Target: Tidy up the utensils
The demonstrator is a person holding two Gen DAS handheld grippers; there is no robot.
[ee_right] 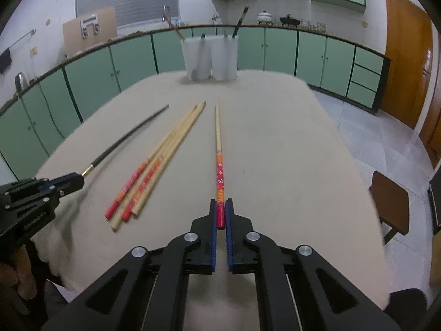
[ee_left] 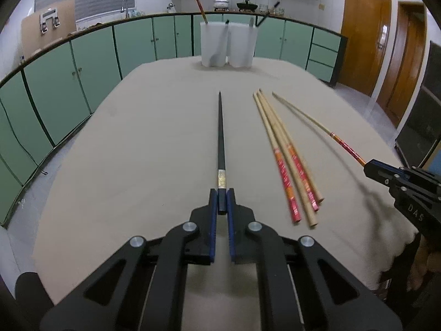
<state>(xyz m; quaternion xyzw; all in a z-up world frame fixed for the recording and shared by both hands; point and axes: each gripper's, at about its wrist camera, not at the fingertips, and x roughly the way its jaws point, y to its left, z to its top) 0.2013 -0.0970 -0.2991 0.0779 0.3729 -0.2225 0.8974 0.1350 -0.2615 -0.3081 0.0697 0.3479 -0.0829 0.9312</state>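
My left gripper [ee_left: 222, 196] is shut on the butt end of a black chopstick [ee_left: 220, 135], which points away over the table; it also shows in the right wrist view [ee_right: 129, 135]. My right gripper [ee_right: 220, 207] is shut on the red end of a wooden chopstick [ee_right: 218, 149], seen in the left wrist view too [ee_left: 308, 121]. Three wooden chopsticks with red-orange ends [ee_left: 286, 157] lie together on the beige tablecloth [ee_left: 137, 143] between the two grippers. Two translucent white holders [ee_left: 227, 44] stand side by side at the far table edge, holding a few utensils.
Green cabinets [ee_left: 82, 77] run along the back and left under a counter with pots. A wooden door [ee_left: 363, 35] is at the right. A brown stool [ee_right: 391, 201] stands by the table's right side on the tiled floor.
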